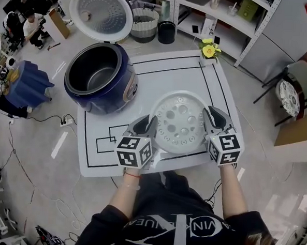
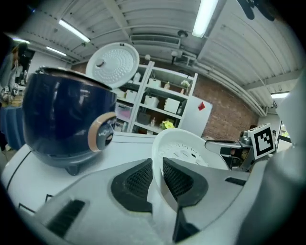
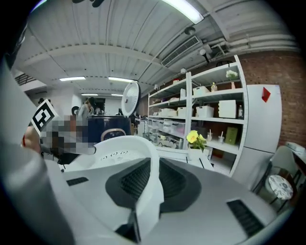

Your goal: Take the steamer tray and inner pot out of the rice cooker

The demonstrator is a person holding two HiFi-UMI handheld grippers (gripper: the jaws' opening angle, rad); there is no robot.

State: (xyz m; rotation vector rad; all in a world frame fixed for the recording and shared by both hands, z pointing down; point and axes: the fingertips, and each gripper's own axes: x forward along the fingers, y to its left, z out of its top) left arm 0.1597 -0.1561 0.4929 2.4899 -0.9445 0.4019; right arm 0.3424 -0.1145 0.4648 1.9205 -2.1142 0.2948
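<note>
Both grippers are on the steamer tray (image 1: 179, 121)! The left gripper (image 1: 145, 125) has its fingers pinched on the rim at nine o'clock, and the right gripper (image 1: 212, 118) has its fingers clamped on it at three. The white tray is above the worktop (image 1: 167, 68), at four o'clock from the open blue rice cooker (image 1: 122, 89). The inner pot (image 1: 89, 76) sits inside the cooker.

The steamer tray (image 1: 180, 121) is shown in white, patterned with round holes. The rice cooker (image 1: 103, 103) is coloured deep blue, and its inner pot (image 1: 92, 71) is seen as dark grey. The table (image 1: 162, 68) is white, marked with black lines. Black-and-white square markers are carried on the grey left gripper (image 1: 147, 125) and right gripper (image 1: 211, 120). Yellow is shown by the flowers (image 1: 209, 48).
</note>
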